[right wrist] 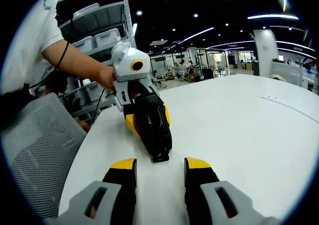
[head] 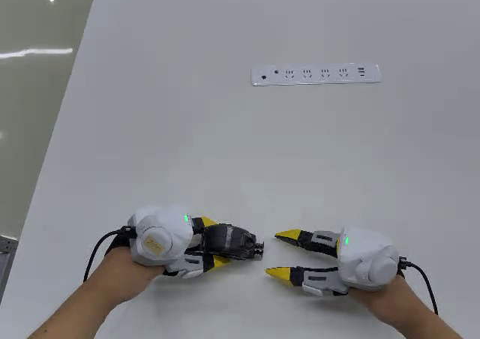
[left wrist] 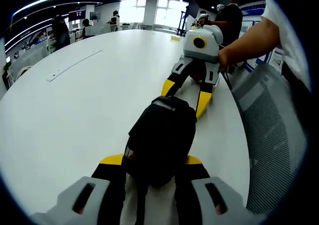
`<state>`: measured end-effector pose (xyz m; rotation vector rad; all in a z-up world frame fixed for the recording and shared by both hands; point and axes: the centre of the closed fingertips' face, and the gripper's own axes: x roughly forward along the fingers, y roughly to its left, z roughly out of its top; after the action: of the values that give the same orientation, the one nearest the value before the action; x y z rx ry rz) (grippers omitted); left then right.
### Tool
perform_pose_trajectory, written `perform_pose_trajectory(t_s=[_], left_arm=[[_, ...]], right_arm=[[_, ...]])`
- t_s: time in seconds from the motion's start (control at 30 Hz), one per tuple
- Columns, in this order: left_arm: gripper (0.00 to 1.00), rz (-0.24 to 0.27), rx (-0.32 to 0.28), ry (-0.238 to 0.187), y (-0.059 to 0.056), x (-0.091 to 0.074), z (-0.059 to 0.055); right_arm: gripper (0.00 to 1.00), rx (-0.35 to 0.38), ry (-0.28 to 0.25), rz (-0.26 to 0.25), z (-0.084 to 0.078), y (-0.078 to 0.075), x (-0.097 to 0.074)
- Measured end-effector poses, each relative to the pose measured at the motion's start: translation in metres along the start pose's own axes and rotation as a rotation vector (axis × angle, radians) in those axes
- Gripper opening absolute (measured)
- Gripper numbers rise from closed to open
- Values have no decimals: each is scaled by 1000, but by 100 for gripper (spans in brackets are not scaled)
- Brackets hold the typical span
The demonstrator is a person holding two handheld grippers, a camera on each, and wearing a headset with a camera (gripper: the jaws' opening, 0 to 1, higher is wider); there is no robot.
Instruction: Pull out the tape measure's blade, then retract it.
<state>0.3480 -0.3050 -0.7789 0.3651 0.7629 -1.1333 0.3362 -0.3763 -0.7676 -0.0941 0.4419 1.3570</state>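
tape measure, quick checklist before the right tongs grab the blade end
1. tape measure gripped in left tongs: ok
2. right tongs open: ok
3. blade end points at right tongs: ok
4. blade end between the right jaws: not ok, they are short of it
5. blade lock off: cannot tell
6. power strip far from the pull path: ok

Black tape measure (head: 229, 239); yellow-tipped fingers (head: 289, 235); white table (head: 225, 144).
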Motion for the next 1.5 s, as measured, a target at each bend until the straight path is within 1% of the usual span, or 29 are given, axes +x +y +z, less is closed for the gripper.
perform_pose_trajectory(t_s=[0.1,0.13,0.17,0.3,0.5,0.63,0.83,1.0,1.13,1.3,1.4,1.5], left_arm=[[34,2,0,5,0,0,-1],[34,14,16,8,3,0,-1],[34,7,9,5,0,0,-2],[34,6,13,3,0,-1,-1],[34,5,13,4,0,0,-1],[33,4,13,5,-1,0,-1],[33,4,14,6,-1,1,-1],[33,4,13,7,-1,1,-1],[33,2,14,6,-1,1,-1],[33,1,15,5,-1,2,-1],[33,1,15,5,-1,2,-1],[33,0,16,4,0,2,-1]], right_arm=[[36,-8,4,4,0,-1,3],[36,-10,5,6,0,-1,4],[35,-14,7,9,0,-1,5],[34,-28,17,22,-2,0,9],[32,-34,16,31,0,-1,13],[30,-40,24,38,-1,-1,18],[27,-69,36,50,-2,0,21],[22,-84,39,52,-2,-2,22],[20,-84,41,54,-2,-2,23],[18,-90,42,64,-2,-1,24],[16,-87,42,76,-2,1,24],[15,-101,42,84,-2,2,25]])
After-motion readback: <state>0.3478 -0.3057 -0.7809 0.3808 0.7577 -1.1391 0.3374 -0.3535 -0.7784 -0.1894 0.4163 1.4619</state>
